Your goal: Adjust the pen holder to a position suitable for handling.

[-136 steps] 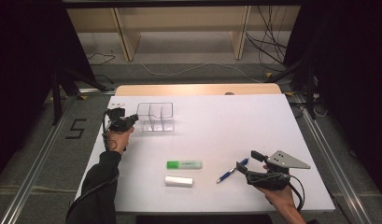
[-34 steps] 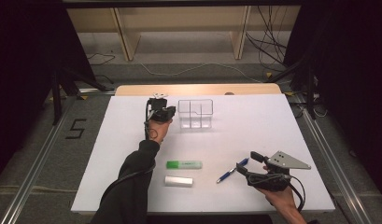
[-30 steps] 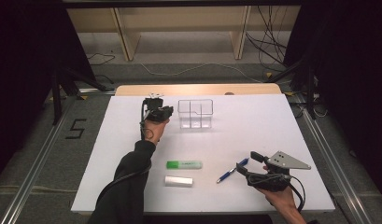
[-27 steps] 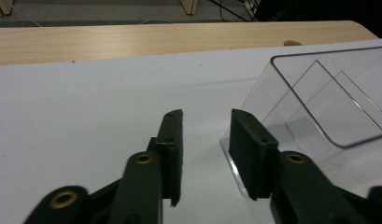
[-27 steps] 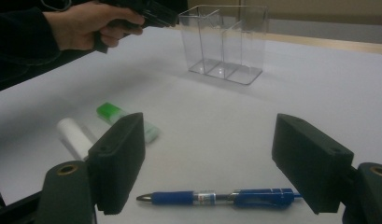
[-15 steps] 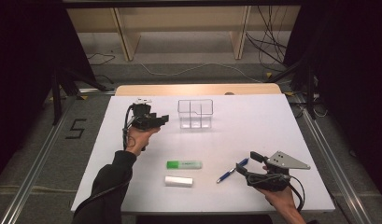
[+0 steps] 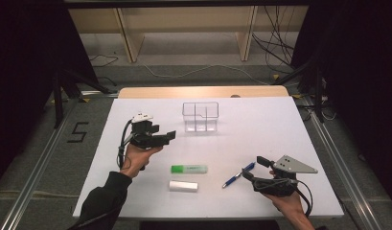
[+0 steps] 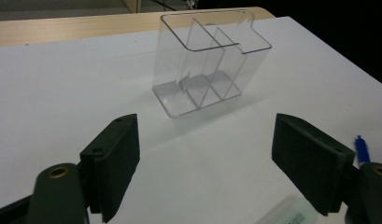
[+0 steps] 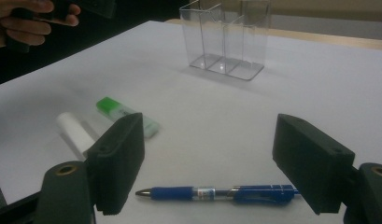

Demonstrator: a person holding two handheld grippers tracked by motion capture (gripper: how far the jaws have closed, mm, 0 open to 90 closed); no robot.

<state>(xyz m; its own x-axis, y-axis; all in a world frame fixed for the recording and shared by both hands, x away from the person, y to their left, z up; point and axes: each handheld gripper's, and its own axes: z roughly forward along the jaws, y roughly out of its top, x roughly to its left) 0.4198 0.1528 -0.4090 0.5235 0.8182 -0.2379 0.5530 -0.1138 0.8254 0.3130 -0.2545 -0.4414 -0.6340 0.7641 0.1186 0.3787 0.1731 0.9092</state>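
A clear plastic organizer [image 7: 200, 116] with three compartments stands upright at the table's far middle. My left gripper [image 7: 164, 132] hovers to its left, pointing at it. Its jaws have just been opening and hold nothing; in the left gripper view the organizer [image 8: 207, 70] lies well beyond the left gripper [image 8: 205, 140]. My right gripper [image 7: 254, 168] rests open at the near right, and a blue pen [image 7: 238, 175] lies just before its jaws. In the right gripper view the pen [image 9: 221, 192] lies crosswise between the wide jaws of the right gripper [image 9: 207, 140], untouched.
A green highlighter [image 7: 189, 168] and a white tube [image 7: 183, 186] lie side by side at the near middle, between the two hands. The white table [image 7: 260, 124] ends at a wooden strip at the back. Shelving and cables lie beyond it.
The organizer went from the far left to the far middle with the left gripper. That gripper then opened, let go and drew back left and toward the person. The right gripper stayed put.
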